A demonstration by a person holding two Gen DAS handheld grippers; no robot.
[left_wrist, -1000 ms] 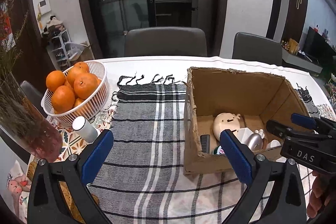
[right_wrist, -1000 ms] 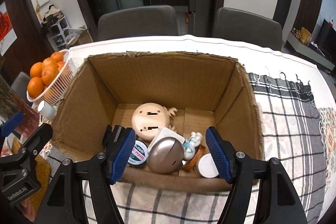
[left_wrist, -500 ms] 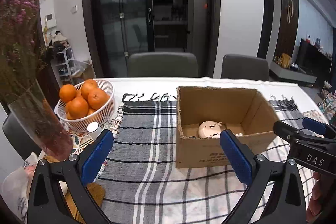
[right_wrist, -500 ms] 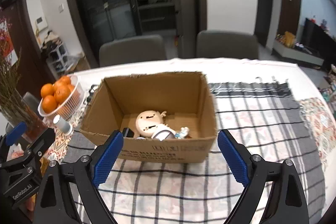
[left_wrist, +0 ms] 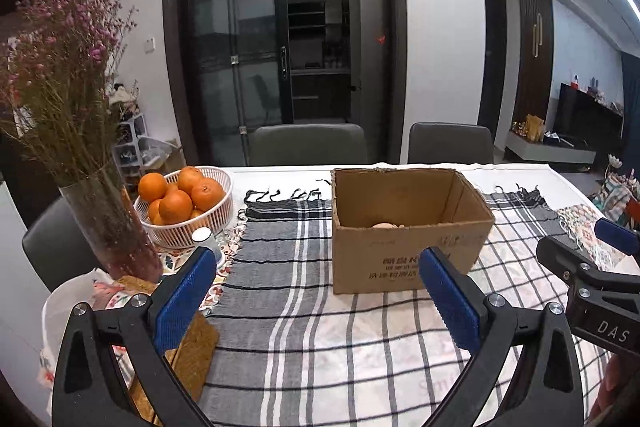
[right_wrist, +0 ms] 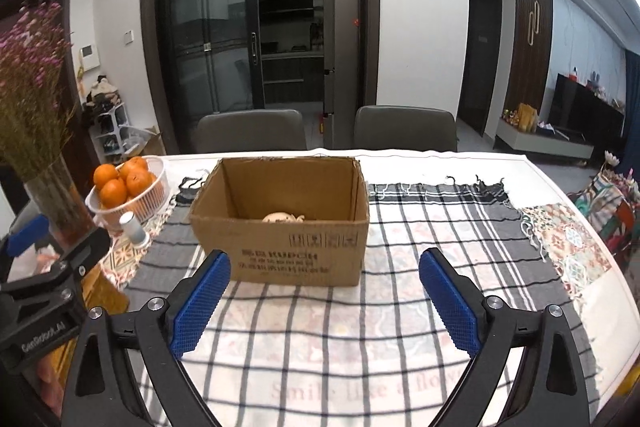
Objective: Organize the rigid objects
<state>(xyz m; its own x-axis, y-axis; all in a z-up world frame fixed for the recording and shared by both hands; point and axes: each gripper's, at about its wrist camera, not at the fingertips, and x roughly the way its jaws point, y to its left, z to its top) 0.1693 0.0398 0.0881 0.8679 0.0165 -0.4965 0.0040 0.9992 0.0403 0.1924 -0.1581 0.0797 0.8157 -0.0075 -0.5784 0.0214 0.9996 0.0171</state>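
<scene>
The box (right_wrist: 280,223) is sitting mid-frame on the desk (right_wrist: 440,163), with a beige round toy (right_wrist: 280,217) peeking over its near wall. At left, oranges (left_wrist: 180,193) are filling a white basket (left_wrist: 218,219). Both the left tool (left_wrist: 316,301) and the right tool (right_wrist: 324,301) are gaping apart, gripping nothing

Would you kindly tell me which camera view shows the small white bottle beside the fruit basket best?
The right wrist view: the white bottle stands in full profile by the basket. The left wrist view shows mostly its cap, the body partly hidden by a claw finger.
</scene>
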